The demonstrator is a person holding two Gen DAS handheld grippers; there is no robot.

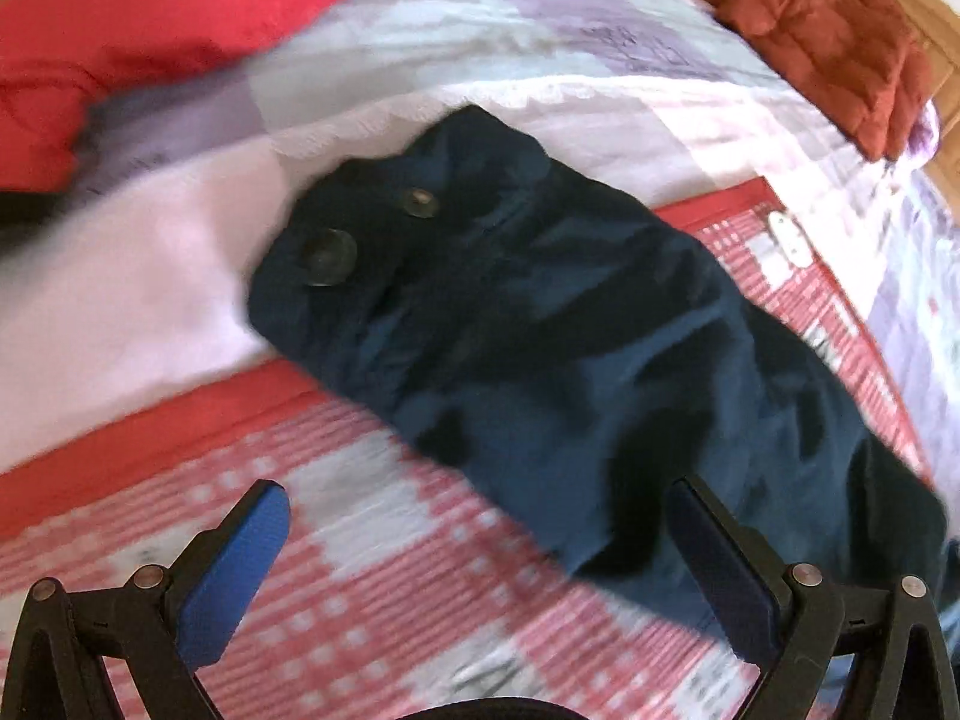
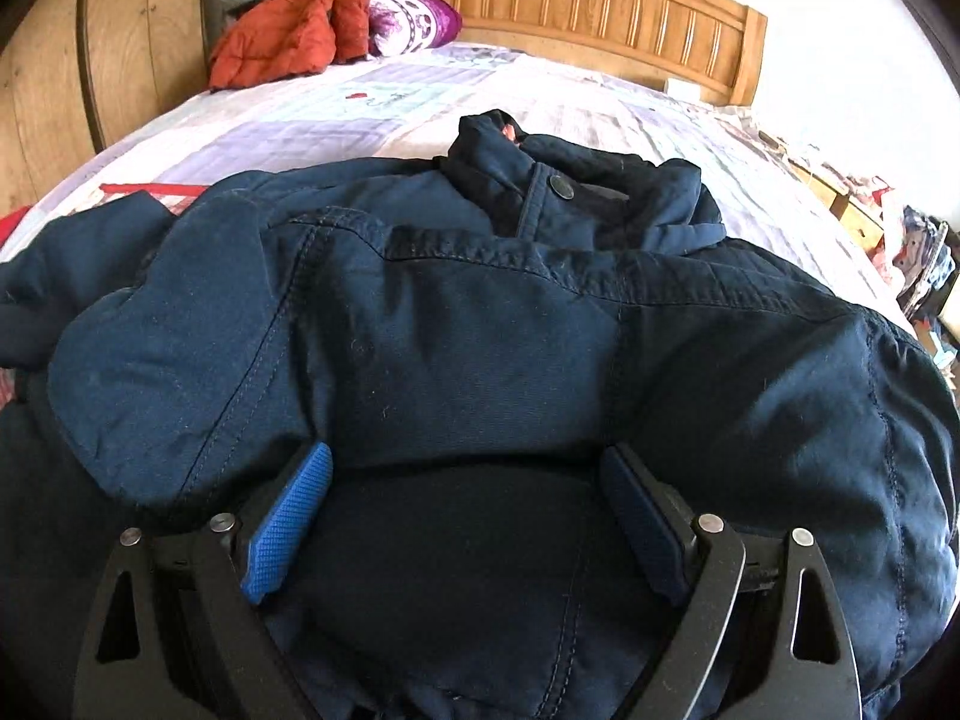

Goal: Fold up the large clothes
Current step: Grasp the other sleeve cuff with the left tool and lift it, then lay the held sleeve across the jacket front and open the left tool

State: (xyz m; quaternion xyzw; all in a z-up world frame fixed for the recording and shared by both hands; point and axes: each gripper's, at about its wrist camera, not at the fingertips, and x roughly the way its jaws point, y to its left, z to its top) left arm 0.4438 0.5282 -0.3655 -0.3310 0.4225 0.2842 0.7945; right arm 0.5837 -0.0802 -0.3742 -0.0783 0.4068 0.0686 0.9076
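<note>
Right claw (image 2: 465,516) spread wide over the navy jacket (image 2: 480,324) on the bed (image 2: 300,114), gripping nothing. Left claw (image 1: 474,558) also apart, above the sleeve (image 1: 540,312). Risk: pinching one layer only, so the bulky fold slumps.

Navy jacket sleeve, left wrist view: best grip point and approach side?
Probably the sleeve at its cuff end by the two snap buttons: the free edge, lying flat on the bedspread. Come from above at the cuff's open side, the left gripper open, one pad under the hem.
</note>
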